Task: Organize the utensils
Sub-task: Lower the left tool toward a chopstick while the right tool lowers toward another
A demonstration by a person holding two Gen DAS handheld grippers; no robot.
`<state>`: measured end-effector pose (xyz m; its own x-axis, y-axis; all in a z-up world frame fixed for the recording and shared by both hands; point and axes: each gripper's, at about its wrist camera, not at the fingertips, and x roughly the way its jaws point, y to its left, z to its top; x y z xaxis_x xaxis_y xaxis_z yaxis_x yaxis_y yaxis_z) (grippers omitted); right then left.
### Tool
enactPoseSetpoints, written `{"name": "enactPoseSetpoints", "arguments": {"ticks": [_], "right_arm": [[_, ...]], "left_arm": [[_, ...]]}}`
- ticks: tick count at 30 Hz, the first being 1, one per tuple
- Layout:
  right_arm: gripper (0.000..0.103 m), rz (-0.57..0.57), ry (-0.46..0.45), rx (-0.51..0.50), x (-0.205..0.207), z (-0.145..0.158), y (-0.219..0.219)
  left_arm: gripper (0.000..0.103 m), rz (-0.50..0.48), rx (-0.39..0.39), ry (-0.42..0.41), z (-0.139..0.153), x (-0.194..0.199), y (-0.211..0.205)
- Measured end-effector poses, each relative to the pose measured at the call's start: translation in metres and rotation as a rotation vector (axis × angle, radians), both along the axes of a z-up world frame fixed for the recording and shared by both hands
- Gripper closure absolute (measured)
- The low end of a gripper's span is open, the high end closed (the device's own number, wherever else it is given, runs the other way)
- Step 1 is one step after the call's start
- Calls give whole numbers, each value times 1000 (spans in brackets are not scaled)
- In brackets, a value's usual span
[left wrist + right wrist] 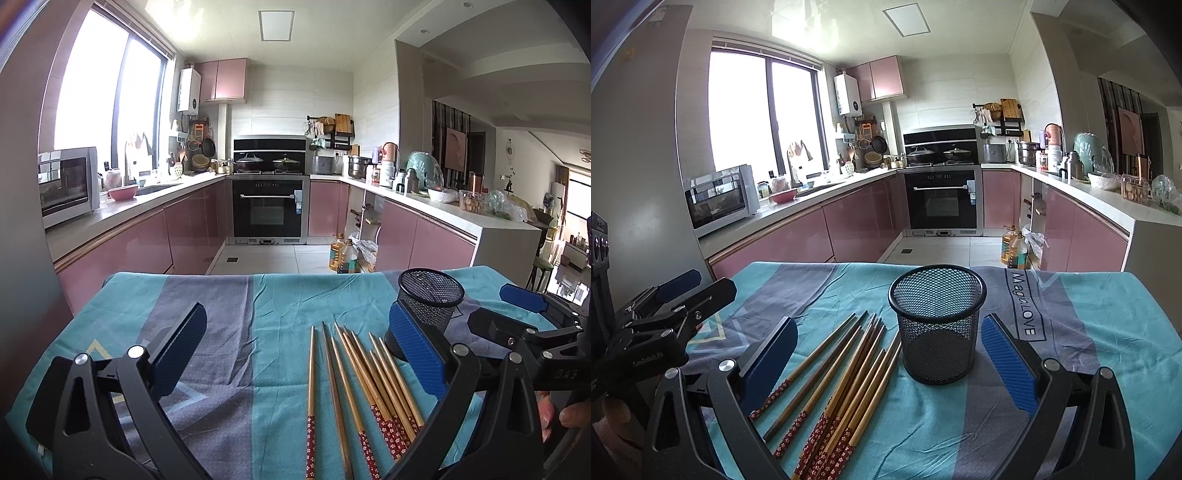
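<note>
Kitchen with pink cabinets behind; near at hand, a table under a teal and grey cloth (1108, 332). Chopsticks (849, 373), wooden with red flowered handles, lie loose in a rough fan on the cloth, some overlapping; count uncertain, roughly nine or ten. Black mesh cup (938, 325) stands upright just beside their tips, apparently empty as far as the mesh shows. Left gripper (295, 354): jaws spread wide, nothing held, hovering with the chopsticks lying between and below its fingers. Right gripper (886, 362): also wide open, empty, straddling cup and chopsticks from the near side. Judgement: sorting not begun. Every chopstick is on the cloth, none in the cup. All picking and placing remains.
</note>
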<state>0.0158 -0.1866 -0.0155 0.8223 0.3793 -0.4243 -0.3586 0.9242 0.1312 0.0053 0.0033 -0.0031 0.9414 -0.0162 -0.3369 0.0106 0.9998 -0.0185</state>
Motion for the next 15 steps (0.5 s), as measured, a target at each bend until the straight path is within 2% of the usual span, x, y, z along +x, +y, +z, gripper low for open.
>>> {"name": "enactPoseSetpoints", "arguments": {"ticks": [5, 7, 11, 15], "right_arm": [[15, 45, 89, -29, 6, -15, 7], [20, 55, 139, -50, 12, -24, 11], [35, 81, 256, -86, 24, -47, 19], [50, 99, 341, -117, 34, -67, 26]], "left_arm": [[6, -14, 37, 87, -16, 15, 2], [12, -21, 72, 144, -26, 23, 1], [19, -56, 116, 236, -46, 40, -2], [26, -95, 108, 302, -62, 56, -2]]}}
